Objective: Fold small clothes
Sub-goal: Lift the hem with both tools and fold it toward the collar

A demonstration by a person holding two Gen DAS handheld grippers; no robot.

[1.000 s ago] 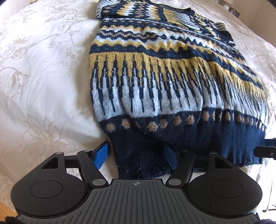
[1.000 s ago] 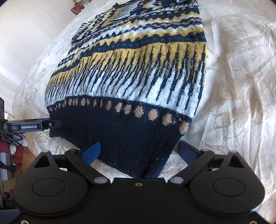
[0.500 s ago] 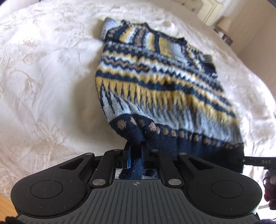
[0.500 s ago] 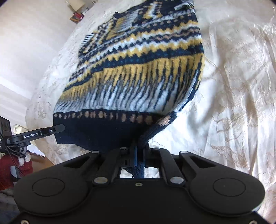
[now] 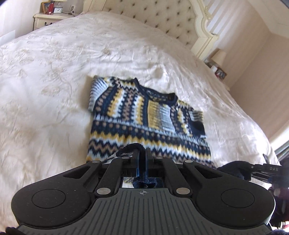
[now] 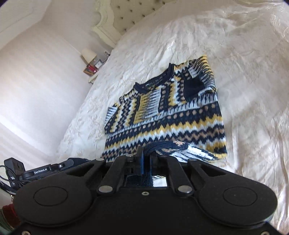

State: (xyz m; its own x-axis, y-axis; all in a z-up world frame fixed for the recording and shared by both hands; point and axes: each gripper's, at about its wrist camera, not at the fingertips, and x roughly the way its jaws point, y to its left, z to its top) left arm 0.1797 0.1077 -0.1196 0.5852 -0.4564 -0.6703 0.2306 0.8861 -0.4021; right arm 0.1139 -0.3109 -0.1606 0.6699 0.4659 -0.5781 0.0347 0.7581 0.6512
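A navy, yellow and white patterned knit sweater lies on the white bed, collar toward the headboard. My left gripper is shut on the navy hem at the sweater's left corner and holds it lifted over the body. My right gripper is shut on the hem's right corner, lifted the same way, with the sweater spread beyond it. The lower part of the sweater curls up under both grippers and is mostly hidden. The right gripper also shows at the right edge of the left wrist view.
A cream embroidered bedspread covers the bed. A tufted headboard stands at the far end. Nightstands with a lamp and small items flank the bed. The wall is at left in the right wrist view.
Both grippers closed on the hem corners, then lifted and carried the hem forward toward the collar. The sweater's lower half now doubles over.
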